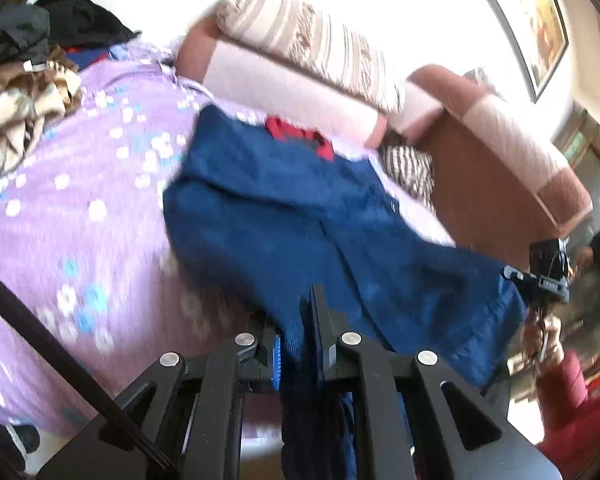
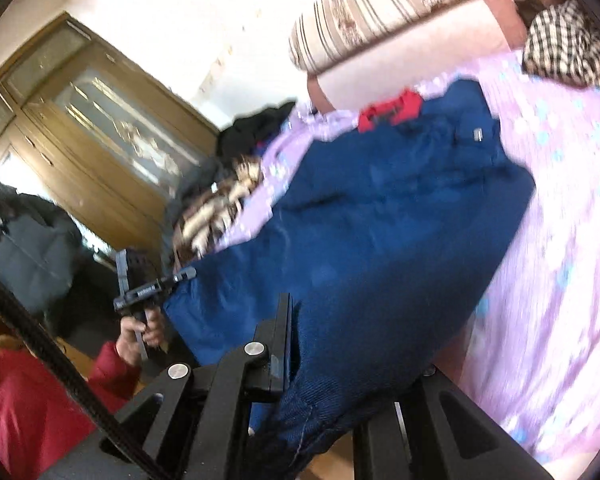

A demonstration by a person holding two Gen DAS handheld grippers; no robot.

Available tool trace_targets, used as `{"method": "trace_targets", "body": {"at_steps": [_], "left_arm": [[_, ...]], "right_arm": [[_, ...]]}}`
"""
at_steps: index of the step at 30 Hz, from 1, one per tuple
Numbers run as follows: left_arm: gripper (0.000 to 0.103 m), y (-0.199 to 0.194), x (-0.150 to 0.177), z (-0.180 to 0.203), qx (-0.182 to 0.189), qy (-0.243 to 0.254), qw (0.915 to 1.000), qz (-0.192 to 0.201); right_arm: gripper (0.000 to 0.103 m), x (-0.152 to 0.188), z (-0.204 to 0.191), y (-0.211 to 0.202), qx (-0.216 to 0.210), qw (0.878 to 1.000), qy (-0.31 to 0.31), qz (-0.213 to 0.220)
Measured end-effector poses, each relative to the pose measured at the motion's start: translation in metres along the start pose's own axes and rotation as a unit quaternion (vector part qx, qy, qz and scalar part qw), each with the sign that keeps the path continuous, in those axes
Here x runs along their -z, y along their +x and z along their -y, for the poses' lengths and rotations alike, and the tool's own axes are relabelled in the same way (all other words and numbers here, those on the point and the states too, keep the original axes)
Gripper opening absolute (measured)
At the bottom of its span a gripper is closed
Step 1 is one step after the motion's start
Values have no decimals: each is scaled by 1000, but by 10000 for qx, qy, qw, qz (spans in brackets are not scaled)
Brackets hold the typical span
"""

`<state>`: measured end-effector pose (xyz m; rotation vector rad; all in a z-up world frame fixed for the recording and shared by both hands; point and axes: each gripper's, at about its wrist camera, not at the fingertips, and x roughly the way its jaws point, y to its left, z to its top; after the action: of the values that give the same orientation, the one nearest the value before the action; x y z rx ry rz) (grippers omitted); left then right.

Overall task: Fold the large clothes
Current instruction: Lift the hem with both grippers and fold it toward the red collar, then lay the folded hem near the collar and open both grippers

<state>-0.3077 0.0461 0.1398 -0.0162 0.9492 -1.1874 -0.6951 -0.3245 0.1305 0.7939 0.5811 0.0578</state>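
Jacket (image 2: pixel 380 220) hem hiding right gripper (image 2: pixel 300 344)

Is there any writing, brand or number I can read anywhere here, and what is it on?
None can be read.
Small pale tag on the blue denim garment: too small and blurred.
Framed picture on the wall: overexposed, no legible text.
Marking on the black left tongs: blurred.

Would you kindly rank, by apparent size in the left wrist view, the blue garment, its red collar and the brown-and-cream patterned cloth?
1. Blue garment
2. Brown-and-cream patterned cloth, partly cut off by the frame edge
3. Red collar
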Motion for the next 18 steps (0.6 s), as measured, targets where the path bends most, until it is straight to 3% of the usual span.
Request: {"method": "trace_targets", "body": {"at_steps": [10, 18], "left_arm": [[11, 18, -105, -6, -464, 0, 9974, 560], [11, 93, -196, -40, -663, -398, 9961, 434]], "right_arm": [[9, -102, 7, -4, -23, 9968, 141, 785], [9, -192, 50, 25, 215, 9930, 650, 966]]}}
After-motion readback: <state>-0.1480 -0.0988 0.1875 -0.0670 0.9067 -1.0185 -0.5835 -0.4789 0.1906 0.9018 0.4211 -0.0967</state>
